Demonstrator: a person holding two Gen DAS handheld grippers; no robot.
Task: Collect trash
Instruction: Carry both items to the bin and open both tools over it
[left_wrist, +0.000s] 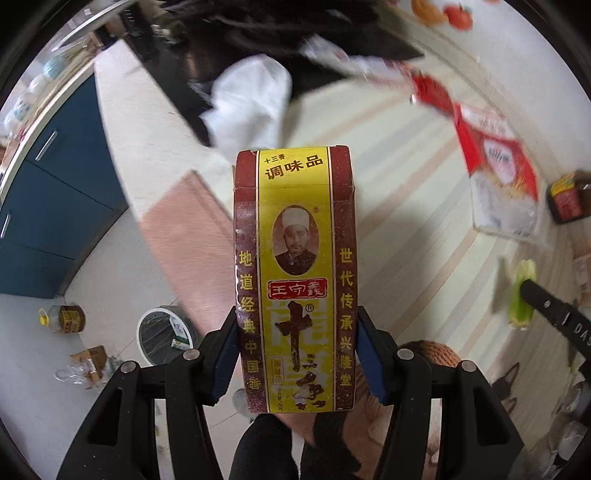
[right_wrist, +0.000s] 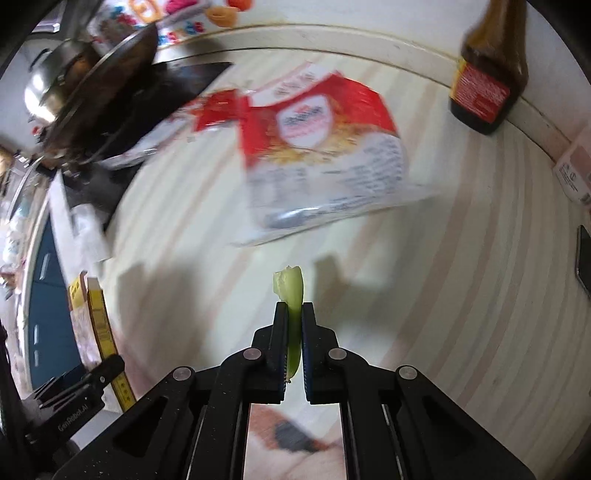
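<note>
left tongs (left_wrist: 295, 354) gripping spice box (left_wrist: 293, 258), striped countertop (right_wrist: 461, 295) beyond

A: Left wrist view: looks steeply down along its fingers, close over the striped counter (left_wrist: 406, 206), floor beyond.

B: Right wrist view: same steep downward aim, close. Shared: the counter, the red-and-white bag (left_wrist: 495, 173) (right_wrist: 325, 155), the brown bottle (left_wrist: 565, 199) (right_wrist: 487, 77).

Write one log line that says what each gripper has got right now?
left gripper: shut on spice box | right gripper: shut on green vegetable scrap | red-and-white bag: lying on counter
</note>
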